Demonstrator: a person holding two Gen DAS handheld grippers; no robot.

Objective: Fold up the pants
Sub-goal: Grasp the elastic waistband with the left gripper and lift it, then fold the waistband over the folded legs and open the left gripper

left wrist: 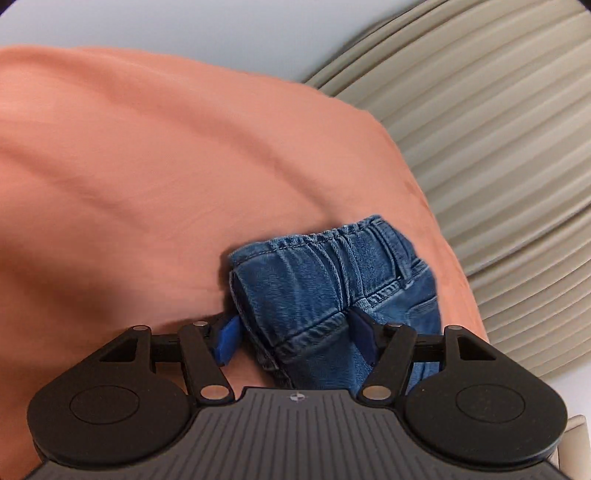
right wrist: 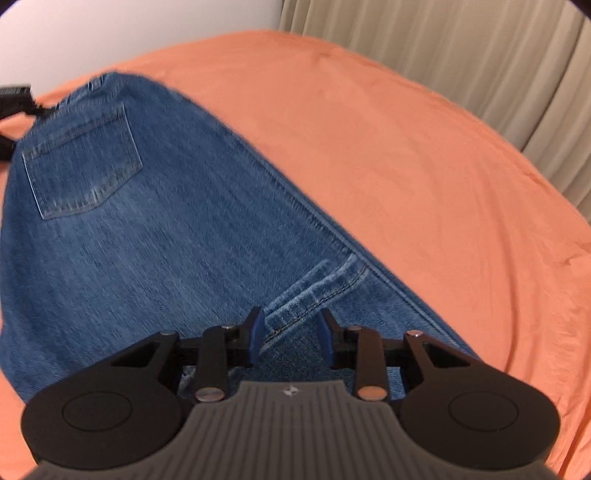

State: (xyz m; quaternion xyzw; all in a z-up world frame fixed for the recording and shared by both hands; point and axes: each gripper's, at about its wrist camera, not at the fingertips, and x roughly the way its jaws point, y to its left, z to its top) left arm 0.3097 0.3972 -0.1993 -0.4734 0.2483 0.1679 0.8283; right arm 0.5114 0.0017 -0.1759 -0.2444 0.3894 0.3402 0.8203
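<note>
Blue denim pants lie on an orange sheet, back pocket up. In the left wrist view the bunched waistband end sits between the blue pads of my left gripper; the jaws stand wide and the denim fills the gap. In the right wrist view my right gripper stands part open astride a hemmed leg end lying over the pants. The other gripper shows as a black shape at the far waistband.
The orange sheet covers the bed. Beige pleated curtains hang beyond its far edge, also in the right wrist view. A pale wall stands at the back.
</note>
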